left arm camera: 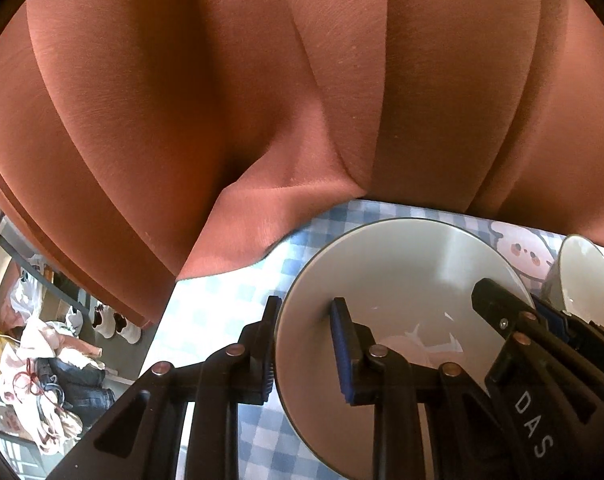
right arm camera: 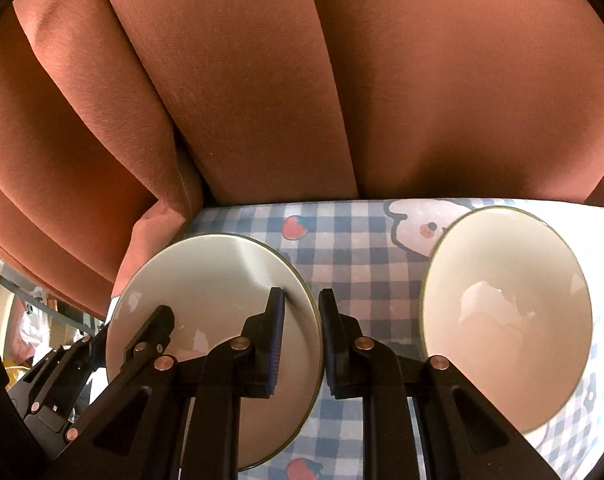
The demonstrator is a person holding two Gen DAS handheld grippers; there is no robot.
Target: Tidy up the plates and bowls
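Two grippers clamp one pale plate (right arm camera: 205, 300) by opposite rims.
Left gripper (left arm camera: 302, 344) and right gripper (right arm camera: 299, 344) grip it; stiff, glossy, breakable, likely slippery.

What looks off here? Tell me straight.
Nothing spilled or broken. Oddest: the left gripper and right gripper both clamp opposite rims of one plate. The bowl sits apart on the cloth. A curtain fold drapes onto the cloth's edge.

The right hand-held gripper (right arm camera: 299, 328) pinches the plate (right arm camera: 205, 280) rim, a bowl (right arm camera: 506, 320) just beside it.
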